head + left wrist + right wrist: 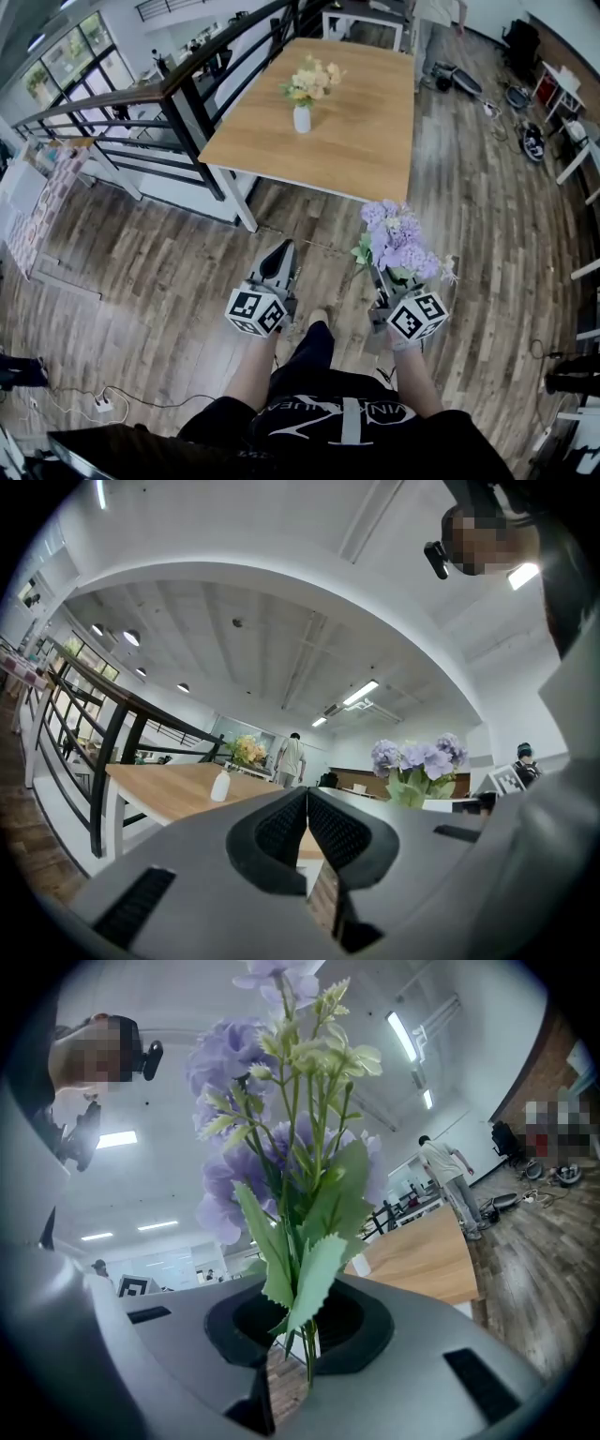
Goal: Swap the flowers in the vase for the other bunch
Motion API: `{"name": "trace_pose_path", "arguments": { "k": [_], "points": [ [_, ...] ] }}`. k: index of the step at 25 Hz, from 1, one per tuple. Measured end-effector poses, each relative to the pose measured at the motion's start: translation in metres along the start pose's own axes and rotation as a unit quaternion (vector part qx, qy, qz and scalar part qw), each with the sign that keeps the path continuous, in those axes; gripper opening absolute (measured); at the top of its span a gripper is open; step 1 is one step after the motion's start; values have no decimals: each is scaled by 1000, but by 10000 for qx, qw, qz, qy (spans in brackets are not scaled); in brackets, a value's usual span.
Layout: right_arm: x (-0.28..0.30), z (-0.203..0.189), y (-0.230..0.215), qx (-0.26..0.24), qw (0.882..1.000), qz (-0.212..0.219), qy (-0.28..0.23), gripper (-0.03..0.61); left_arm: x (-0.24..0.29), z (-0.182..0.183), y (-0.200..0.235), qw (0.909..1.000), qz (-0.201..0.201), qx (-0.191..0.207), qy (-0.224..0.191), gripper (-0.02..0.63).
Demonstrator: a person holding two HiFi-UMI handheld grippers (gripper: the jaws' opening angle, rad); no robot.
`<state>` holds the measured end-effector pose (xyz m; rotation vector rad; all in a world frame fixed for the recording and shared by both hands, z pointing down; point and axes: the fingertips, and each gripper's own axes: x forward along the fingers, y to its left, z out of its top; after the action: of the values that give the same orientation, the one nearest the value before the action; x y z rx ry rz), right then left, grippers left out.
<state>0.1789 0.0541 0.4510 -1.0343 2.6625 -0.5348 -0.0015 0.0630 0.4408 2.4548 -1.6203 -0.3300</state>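
**Tabletop.** Light wood on white legs, its long side running away from the person. Its near edge lies across the head view, ahead of both grippers. A black railing runs close along its left edge. Plank floor lies open between the person and the near edge, and also along the tabletop's right side. Cables and gear lie farther right. A second person stands at the far end.

**Vase.** White, upright on the tabletop, set in from the near edge and nearer the railing side than the right side. It holds the yellow flowers, stems vertical, heads up.

**Purple bunch.** Held off the tabletop over the floor, short of the near edge and right of the vase's line. Long axis upright: blooms on top, serrated leaves in the middle, stem ends just below the grip.

**Right gripper.** Aimed level toward the tabletop. Its fingers are nearly together, clamped on the stems of the purple bunch.

**Left gripper.** Level beside the right one, well apart from it, also aimed at the near edge. Its fingers are pressed fully together with nothing between them.
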Motion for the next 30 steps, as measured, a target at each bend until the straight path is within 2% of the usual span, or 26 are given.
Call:
{"name": "trace_pose_path", "arguments": {
  "k": [17,30],
  "points": [
    [128,23,-77,218,9997,-37,52,67,127,8,88,9999,-86,-85,108,14],
    [217,17,-117,527,9986,14,84,67,188,8,155,9997,-63,-30,215,14]
  ]
}}
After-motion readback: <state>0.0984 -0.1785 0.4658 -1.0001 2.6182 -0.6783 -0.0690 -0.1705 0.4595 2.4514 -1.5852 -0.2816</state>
